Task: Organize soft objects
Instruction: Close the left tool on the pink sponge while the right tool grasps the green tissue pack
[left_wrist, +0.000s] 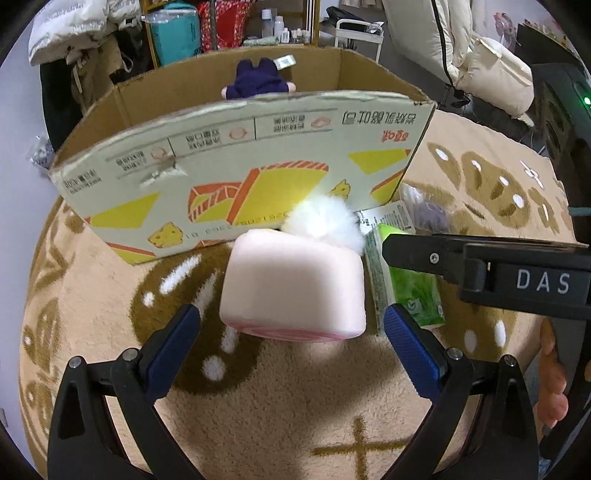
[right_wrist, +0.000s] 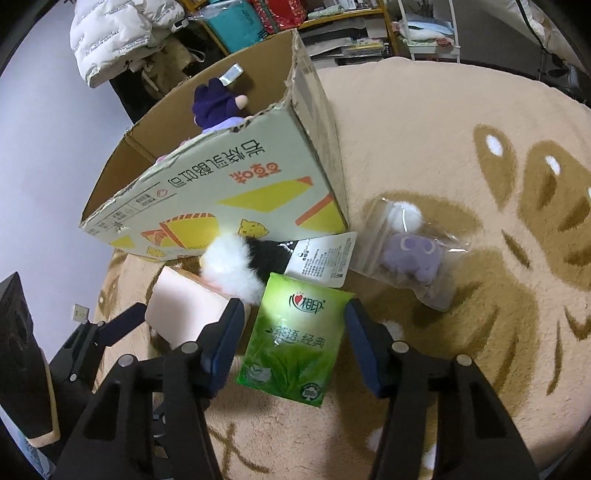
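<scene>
A pink soft block (left_wrist: 295, 284) lies on the beige rug in front of an open cardboard box (left_wrist: 236, 162). My left gripper (left_wrist: 291, 325) is open, its fingers either side of the block's near end. A white fluffy toy (left_wrist: 325, 221) lies behind the block. A green tissue pack (right_wrist: 295, 336) lies to the right of the block, and my right gripper (right_wrist: 291, 325) is open around it, apart from its sides. The block (right_wrist: 184, 310), fluffy toy (right_wrist: 236, 262) and box (right_wrist: 221, 177) also show in the right wrist view. A dark purple plush (right_wrist: 218, 103) sits inside the box.
A clear bag with a lilac plush (right_wrist: 410, 254) lies on the rug (right_wrist: 461, 122) right of the box. A white printed label (right_wrist: 325, 258) lies behind the tissue pack. Shelves, jackets and clutter stand beyond the rug.
</scene>
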